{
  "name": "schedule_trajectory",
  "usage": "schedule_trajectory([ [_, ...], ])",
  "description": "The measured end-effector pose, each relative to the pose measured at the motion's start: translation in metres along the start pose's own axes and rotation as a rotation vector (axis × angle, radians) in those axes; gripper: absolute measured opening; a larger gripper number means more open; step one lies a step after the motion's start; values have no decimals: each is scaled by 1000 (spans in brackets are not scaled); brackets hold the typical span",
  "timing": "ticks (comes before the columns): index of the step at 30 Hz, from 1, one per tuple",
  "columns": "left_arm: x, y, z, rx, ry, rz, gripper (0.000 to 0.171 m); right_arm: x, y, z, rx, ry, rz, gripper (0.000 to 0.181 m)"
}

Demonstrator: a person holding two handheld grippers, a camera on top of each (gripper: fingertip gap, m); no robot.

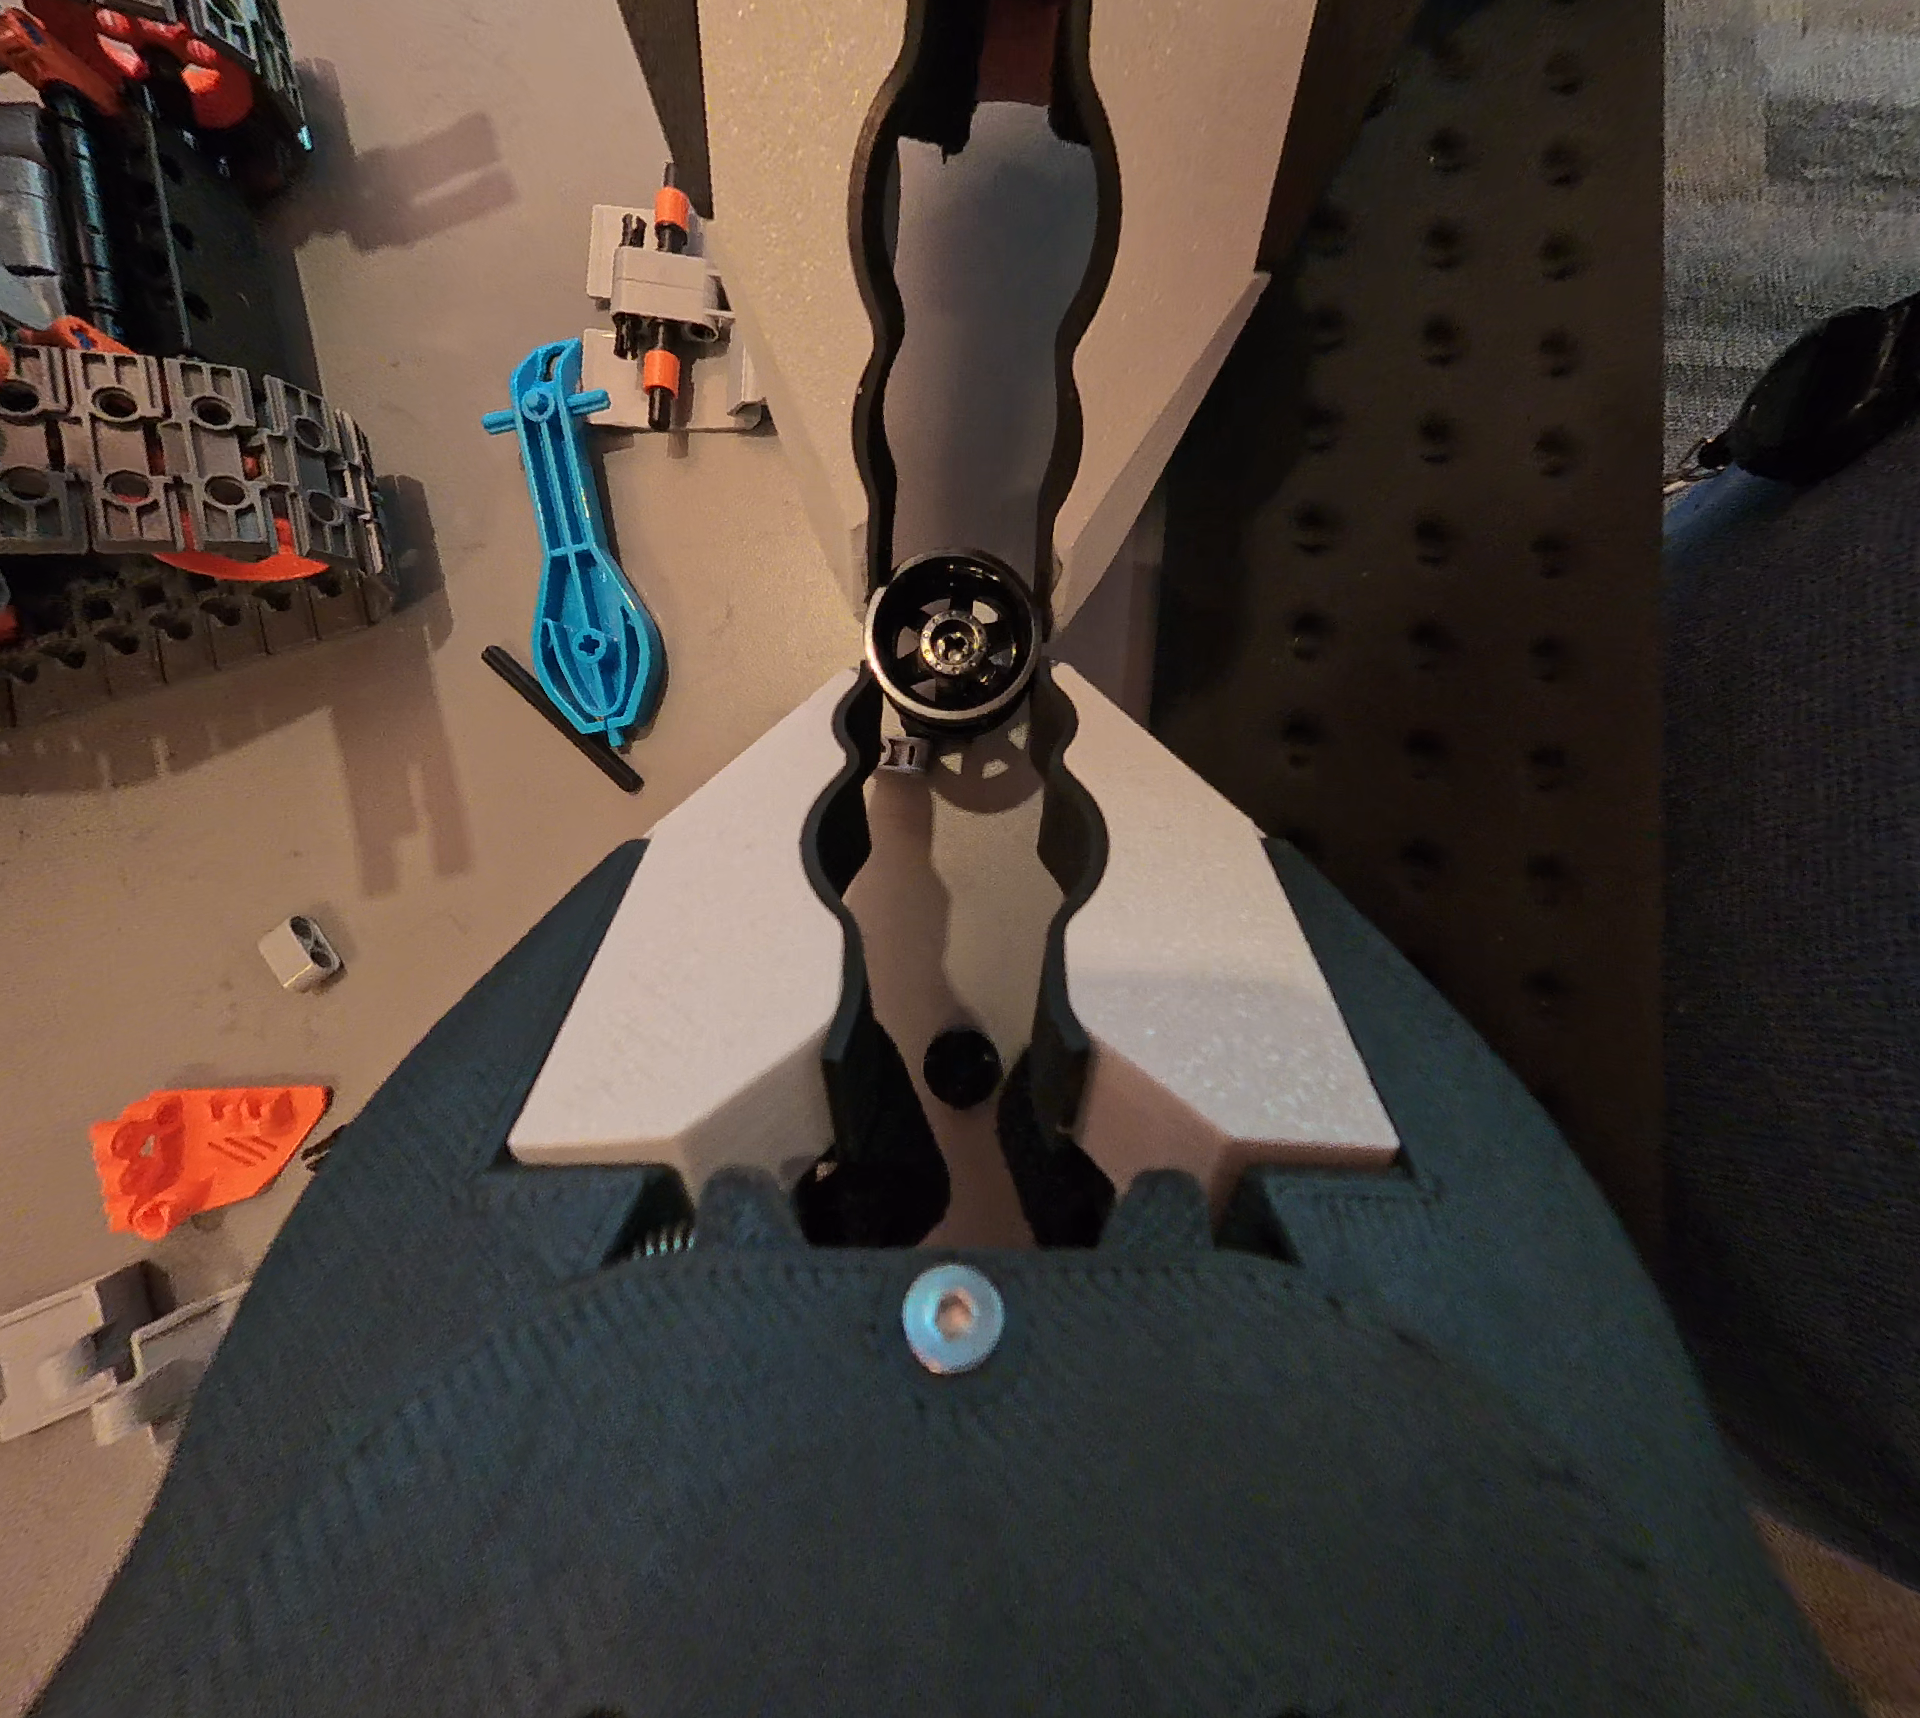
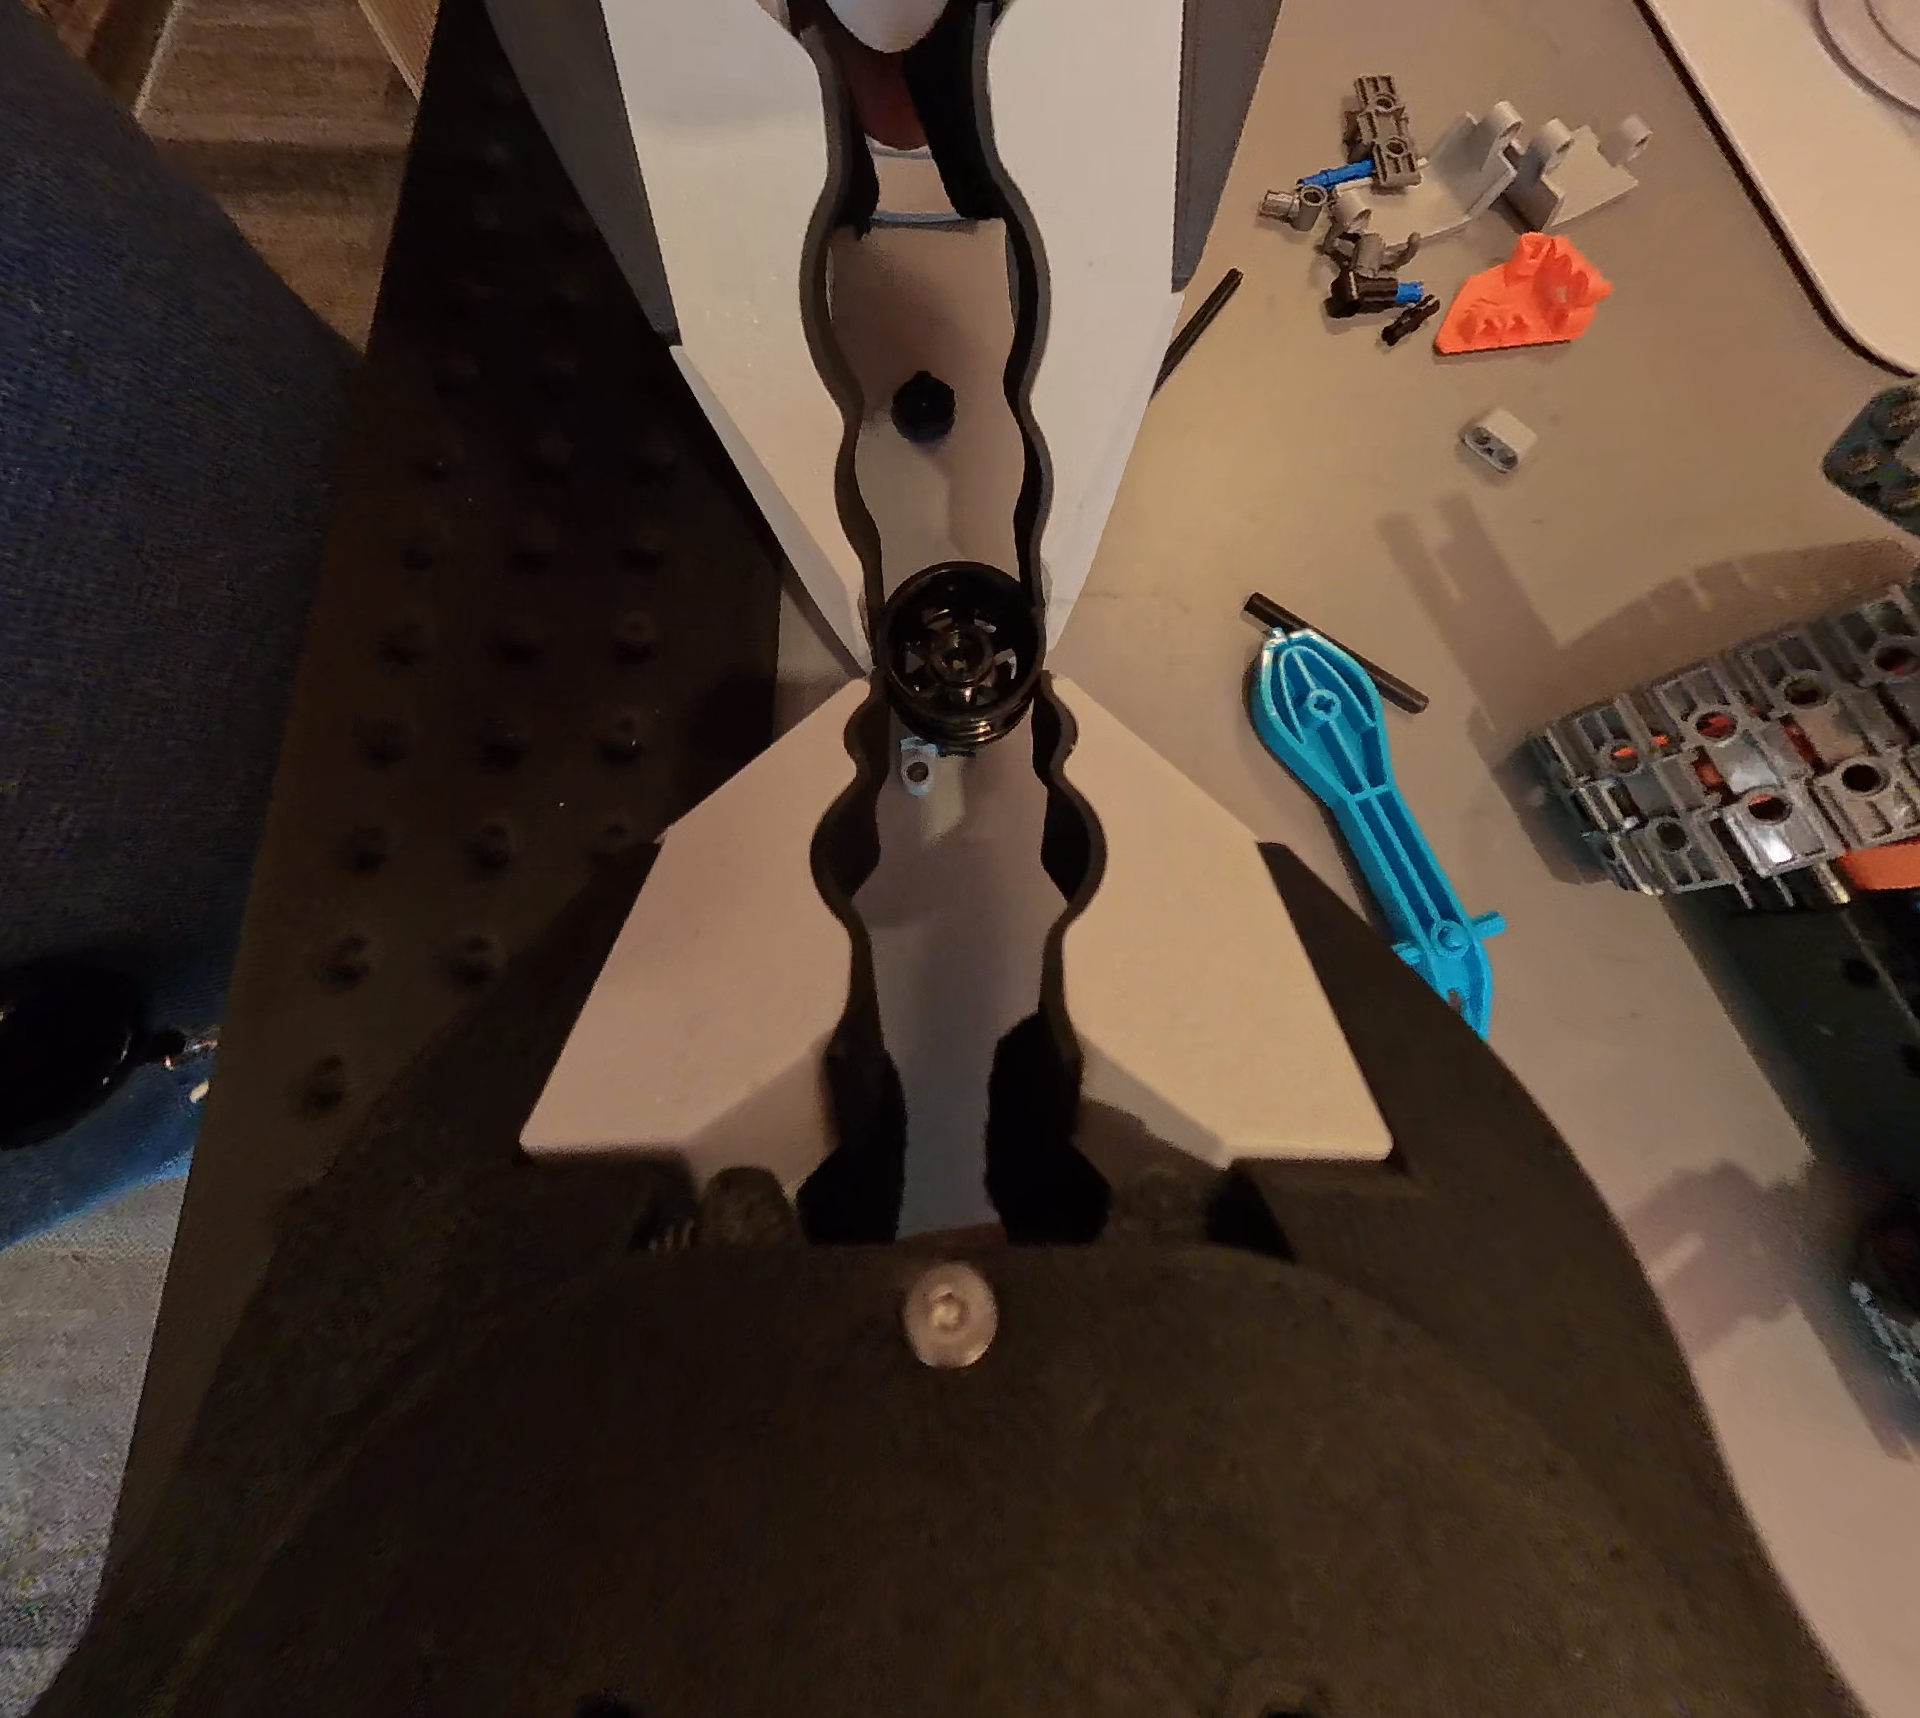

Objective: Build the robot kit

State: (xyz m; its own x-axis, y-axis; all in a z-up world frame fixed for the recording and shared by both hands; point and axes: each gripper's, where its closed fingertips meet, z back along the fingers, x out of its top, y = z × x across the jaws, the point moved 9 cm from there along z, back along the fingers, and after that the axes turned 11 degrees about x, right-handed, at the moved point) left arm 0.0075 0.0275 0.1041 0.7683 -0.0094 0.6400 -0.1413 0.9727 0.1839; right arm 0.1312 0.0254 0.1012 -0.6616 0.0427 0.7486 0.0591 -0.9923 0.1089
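Left gripper (image 1: pixel 951 681) and right gripper (image 2: pixel 956 692) fingers both clamp one small black spoked plastic wheel (image 1: pixel 951 642) above the grey surface (image 1: pixel 436 889)

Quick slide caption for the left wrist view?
Two claws meet tip to tip at a small black spoked plastic wheel rim, blue plastic lever tool lying left.

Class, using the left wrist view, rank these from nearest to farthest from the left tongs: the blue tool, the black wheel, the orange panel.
1. Black wheel: at the tips of the left tongs.
2. Blue tool: on the table, left.
3. Orange panel: lower left, farthest.
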Motion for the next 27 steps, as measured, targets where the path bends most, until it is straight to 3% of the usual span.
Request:
schedule_trajectory([
  [27, -6, -3, -7, 20, 3, 21, 26, -1, -6, -6, 54, 75, 6, 24],
])
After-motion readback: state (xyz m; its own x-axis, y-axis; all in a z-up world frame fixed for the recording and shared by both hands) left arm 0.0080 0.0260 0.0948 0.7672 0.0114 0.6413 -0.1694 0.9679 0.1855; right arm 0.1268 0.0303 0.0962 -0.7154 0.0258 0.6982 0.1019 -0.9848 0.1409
